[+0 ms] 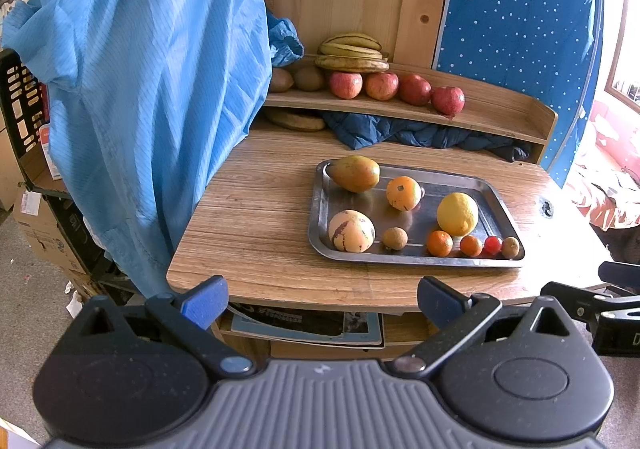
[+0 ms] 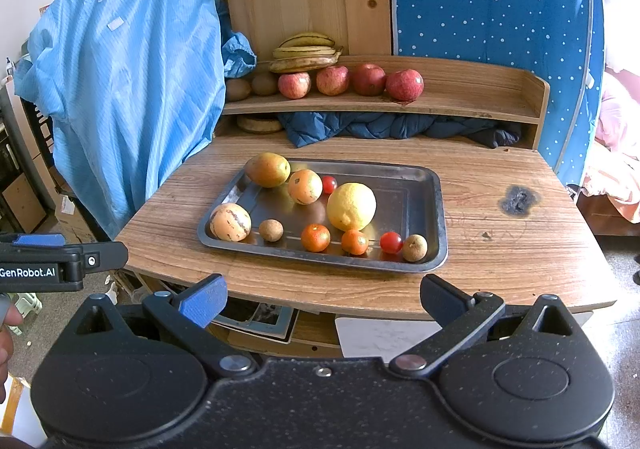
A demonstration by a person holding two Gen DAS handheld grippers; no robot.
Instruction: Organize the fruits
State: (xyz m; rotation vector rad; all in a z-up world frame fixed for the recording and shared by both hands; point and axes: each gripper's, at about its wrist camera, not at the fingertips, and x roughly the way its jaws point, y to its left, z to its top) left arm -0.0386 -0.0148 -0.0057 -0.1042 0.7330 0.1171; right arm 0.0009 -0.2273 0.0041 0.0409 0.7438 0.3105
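Right then, you held both grippers back from the bench (image 2: 500,249), each with its jaws spread wide apart and nothing between them. Your left gripper (image 1: 322,299) hung short of the bench's near edge, and the metal tray (image 1: 508,209) lay ahead of its jaws and a little toward the right one. Your right gripper (image 2: 323,299) sat likewise short of the edge, with the tray (image 2: 412,185) almost straight ahead of its jaws. On the tray, nearest the jaws, ran a row: a speckled melon-like fruit (image 2: 230,221) out toward the left jaw, a small brown fruit (image 2: 271,230), two mandarins (image 2: 315,237), a cherry tomato (image 2: 391,242) and another small brown fruit (image 2: 415,247) toward the right jaw. Farther off lay a lemon (image 2: 351,206), an orange (image 2: 305,186) and a mango (image 2: 267,169), with a second cherry tomato (image 2: 329,184) just beside the orange. Beyond the tray, on the raised shelf (image 2: 480,97), four apples (image 2: 333,80) stood in a row with bananas (image 2: 306,53) behind them and kiwis (image 2: 264,83) farther left. A blue garment (image 2: 132,89) hung well out past the left jaw.
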